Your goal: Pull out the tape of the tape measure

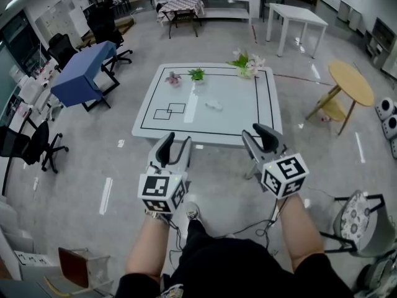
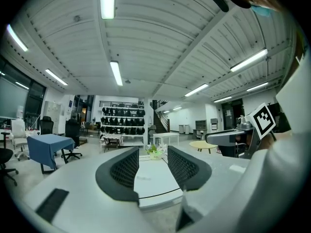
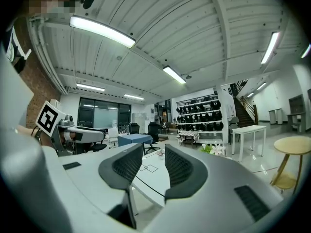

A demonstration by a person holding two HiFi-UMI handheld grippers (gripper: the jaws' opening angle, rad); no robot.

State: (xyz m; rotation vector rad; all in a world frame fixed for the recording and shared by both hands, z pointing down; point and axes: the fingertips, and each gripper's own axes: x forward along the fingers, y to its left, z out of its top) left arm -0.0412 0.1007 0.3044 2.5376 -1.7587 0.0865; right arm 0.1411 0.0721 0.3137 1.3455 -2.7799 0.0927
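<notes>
One counter (image 1: 236, 113), one pale tape measure (image 1: 214, 105) near its middle, three small plants (image 1: 196, 74) along the far edge, left gripper (image 1: 175, 148) and right gripper (image 1: 262, 139) level before the near edge, jaws apart, empty

Pale object (image 1: 214, 105) on the table (image 1: 242, 113), too small for identification.

I am logging against the table (image 1: 236, 120): plants (image 1: 196, 74) sitting along its far edge; small object (image 1: 214, 105) lying near its middle; draped table (image 1: 84, 73) standing left; round table (image 1: 351, 82) standing right; left gripper (image 1: 175, 140) and right gripper (image 1: 259, 131) hovering at its near edge.
</notes>
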